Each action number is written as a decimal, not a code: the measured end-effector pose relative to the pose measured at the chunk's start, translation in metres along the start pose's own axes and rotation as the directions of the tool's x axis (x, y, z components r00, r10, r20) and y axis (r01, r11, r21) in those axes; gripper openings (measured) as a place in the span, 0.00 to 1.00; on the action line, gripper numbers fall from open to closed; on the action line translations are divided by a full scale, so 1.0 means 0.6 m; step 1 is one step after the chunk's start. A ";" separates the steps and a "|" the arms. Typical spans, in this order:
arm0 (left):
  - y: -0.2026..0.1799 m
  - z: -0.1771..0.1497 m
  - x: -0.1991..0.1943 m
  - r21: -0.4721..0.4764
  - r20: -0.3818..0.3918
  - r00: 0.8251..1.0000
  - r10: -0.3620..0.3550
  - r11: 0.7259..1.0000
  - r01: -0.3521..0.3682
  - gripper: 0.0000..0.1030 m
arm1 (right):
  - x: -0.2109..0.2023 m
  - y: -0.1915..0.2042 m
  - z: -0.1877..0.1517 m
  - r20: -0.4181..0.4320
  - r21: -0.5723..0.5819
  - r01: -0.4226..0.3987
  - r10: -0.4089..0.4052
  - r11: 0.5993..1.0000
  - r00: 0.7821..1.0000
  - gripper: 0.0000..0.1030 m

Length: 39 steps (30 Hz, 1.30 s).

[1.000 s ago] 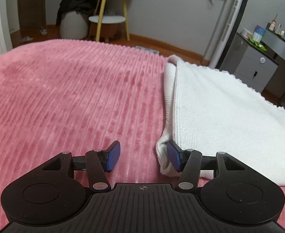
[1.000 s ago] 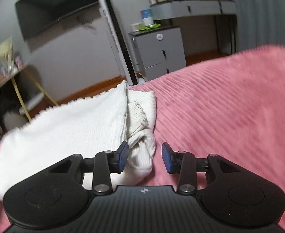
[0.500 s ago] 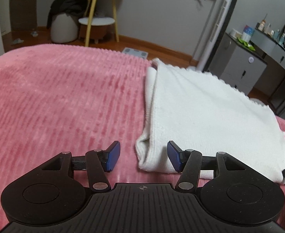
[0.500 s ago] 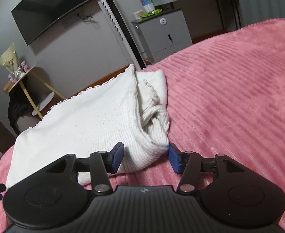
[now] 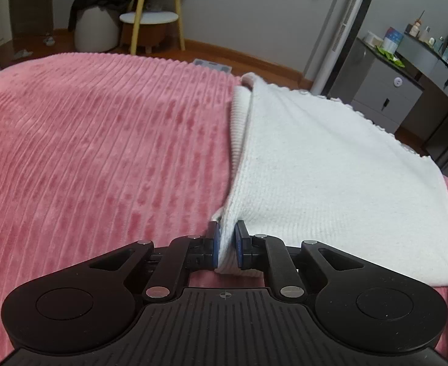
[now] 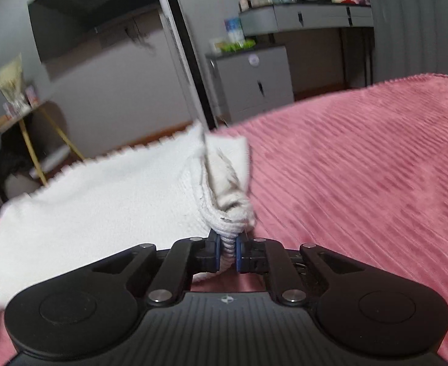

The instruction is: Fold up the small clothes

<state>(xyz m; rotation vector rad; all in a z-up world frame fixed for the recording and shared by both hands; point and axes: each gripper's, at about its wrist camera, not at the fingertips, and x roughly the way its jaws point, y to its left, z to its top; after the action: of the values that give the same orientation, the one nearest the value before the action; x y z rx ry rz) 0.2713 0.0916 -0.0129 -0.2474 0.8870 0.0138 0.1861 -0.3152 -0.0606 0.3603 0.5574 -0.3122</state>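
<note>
A white knit garment lies on the pink ribbed blanket, folded into a broad panel with a scalloped far edge. The left gripper has its jaws pressed onto the garment's near left corner, the blue pads squeezing a thick fold of ribbed fabric between them. The right gripper pinches the garment's near right corner in the same way, with a bunched ribbed hem caught between its jaws. From that corner the cloth rises in a rumpled ridge (the view is somewhat blurred here). Beyond the blanket, past the garment's far edge, stand a grey cabinet and a tall white tower fan.
</note>
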 end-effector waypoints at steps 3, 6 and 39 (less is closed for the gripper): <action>0.015 0.005 0.001 -0.041 -0.020 1.000 -0.009 0.999 0.009 0.33 | 0.009 -0.007 -0.001 -0.026 -0.005 0.003 -0.003 1.000 1.000 0.14; 0.026 0.012 -0.008 -0.059 0.004 0.999 -0.040 0.997 0.040 0.41 | -0.008 -0.010 0.009 0.005 0.011 0.037 -0.037 0.999 0.999 0.31; 0.045 0.102 0.081 -0.188 -0.110 0.959 -0.261 0.953 0.238 0.24 | -0.061 0.093 -0.018 0.185 -0.242 -0.033 0.079 0.970 0.980 0.21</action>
<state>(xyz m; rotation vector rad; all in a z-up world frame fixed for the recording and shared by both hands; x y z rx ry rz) 0.3458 0.1269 -0.0188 -0.5276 0.9839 -0.1638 0.1732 -0.2540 -0.0348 0.1107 0.3874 -0.2195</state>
